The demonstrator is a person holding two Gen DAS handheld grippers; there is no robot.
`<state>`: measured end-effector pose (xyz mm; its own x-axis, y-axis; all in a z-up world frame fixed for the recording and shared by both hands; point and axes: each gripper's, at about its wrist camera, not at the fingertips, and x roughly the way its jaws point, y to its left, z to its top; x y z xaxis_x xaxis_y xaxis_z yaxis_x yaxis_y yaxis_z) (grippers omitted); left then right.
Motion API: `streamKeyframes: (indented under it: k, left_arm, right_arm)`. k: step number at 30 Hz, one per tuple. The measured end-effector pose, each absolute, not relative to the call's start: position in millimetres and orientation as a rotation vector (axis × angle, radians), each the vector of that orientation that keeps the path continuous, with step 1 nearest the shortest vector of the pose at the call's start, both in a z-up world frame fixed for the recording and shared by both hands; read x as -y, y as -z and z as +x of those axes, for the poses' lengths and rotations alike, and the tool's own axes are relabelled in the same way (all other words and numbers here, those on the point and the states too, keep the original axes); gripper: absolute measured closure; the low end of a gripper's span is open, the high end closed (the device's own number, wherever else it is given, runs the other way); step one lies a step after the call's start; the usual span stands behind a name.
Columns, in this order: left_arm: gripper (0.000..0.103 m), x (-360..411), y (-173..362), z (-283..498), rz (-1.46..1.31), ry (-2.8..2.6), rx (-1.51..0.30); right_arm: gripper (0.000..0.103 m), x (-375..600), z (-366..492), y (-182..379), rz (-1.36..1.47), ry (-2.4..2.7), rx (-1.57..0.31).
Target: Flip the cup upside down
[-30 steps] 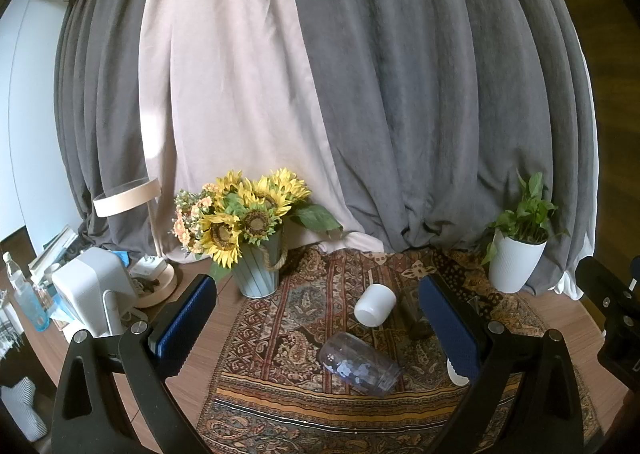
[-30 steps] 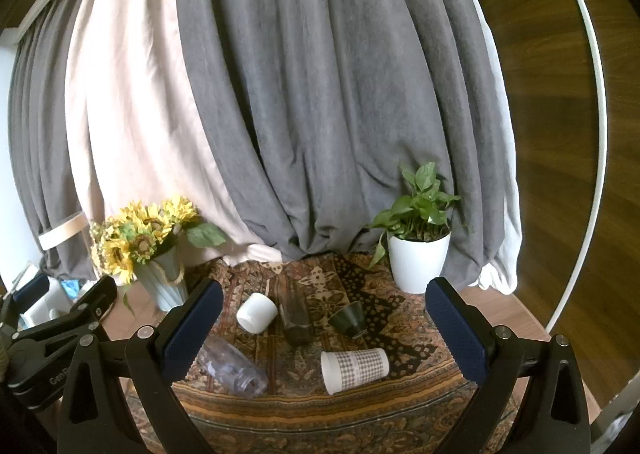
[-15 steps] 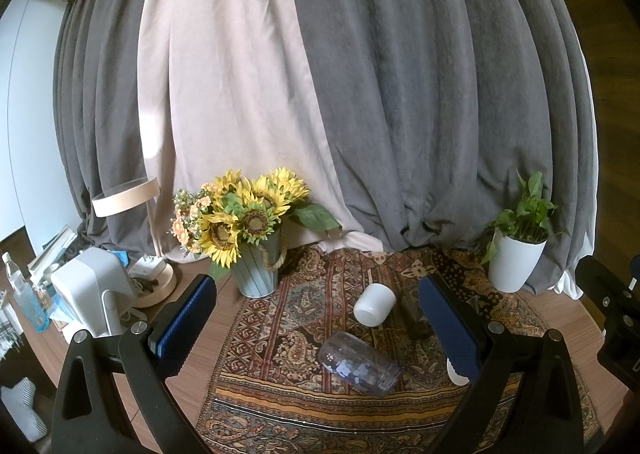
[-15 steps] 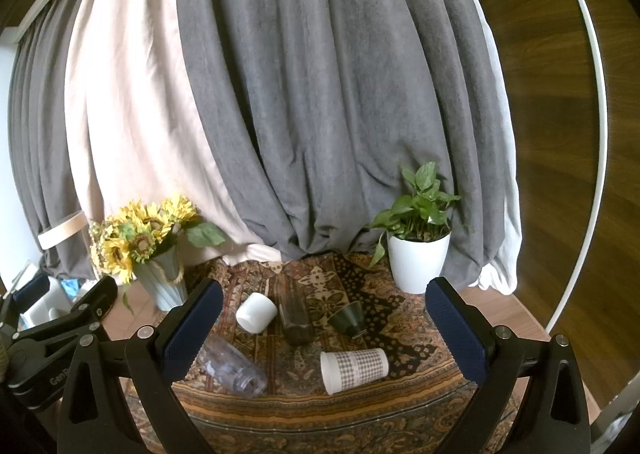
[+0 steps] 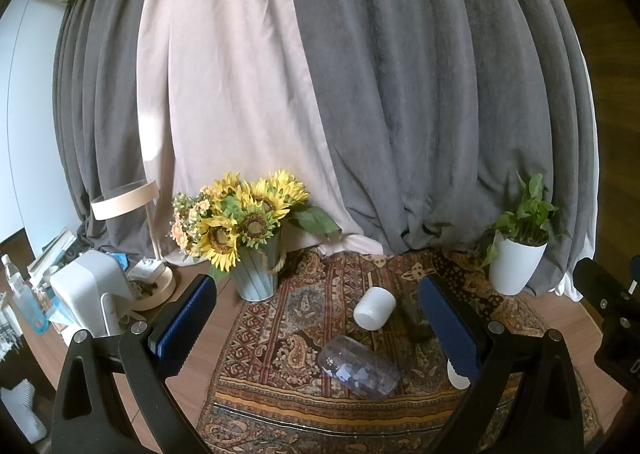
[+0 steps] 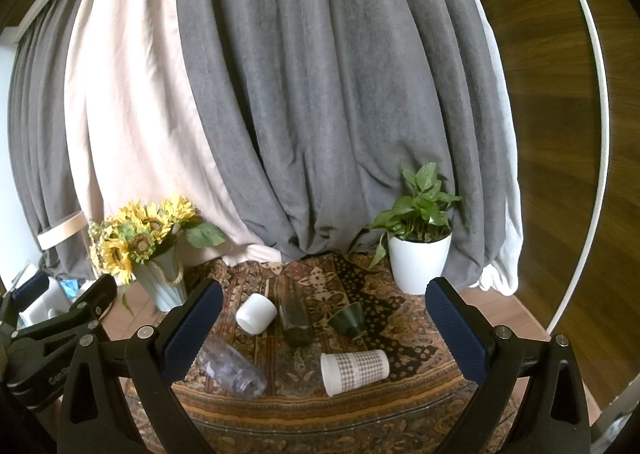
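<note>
Several cups lie on their sides on a patterned rug: a white cup, a dark tall glass, a dark green cup, a checked paper cup and a clear plastic cup. The left wrist view shows the white cup and the clear cup; its right finger hides the others. My left gripper and right gripper are both open, empty, and held back from the cups.
A sunflower vase stands at the rug's back left and a white plant pot at the back right. Curtains hang behind. A white appliance, a lamp base and bottles sit at the far left.
</note>
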<state>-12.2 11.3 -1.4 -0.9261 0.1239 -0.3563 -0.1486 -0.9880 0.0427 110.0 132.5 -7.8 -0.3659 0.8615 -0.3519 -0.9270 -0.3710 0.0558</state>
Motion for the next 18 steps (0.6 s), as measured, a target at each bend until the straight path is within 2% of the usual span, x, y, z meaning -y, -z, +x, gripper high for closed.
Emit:
streamKeyframes:
  k: [10,18]
  left_arm:
    - [0.0,-15,5,-29,-0.588,-2.945,-0.122]
    - [0.0,-23,20,-56,-0.688,-2.907,-0.134]
  right_arm:
    - [0.001,-145,101,11,-0.342,-1.926,-0.298]
    - [0.001,-186,84,27,-0.501,-1.926,-0.397]
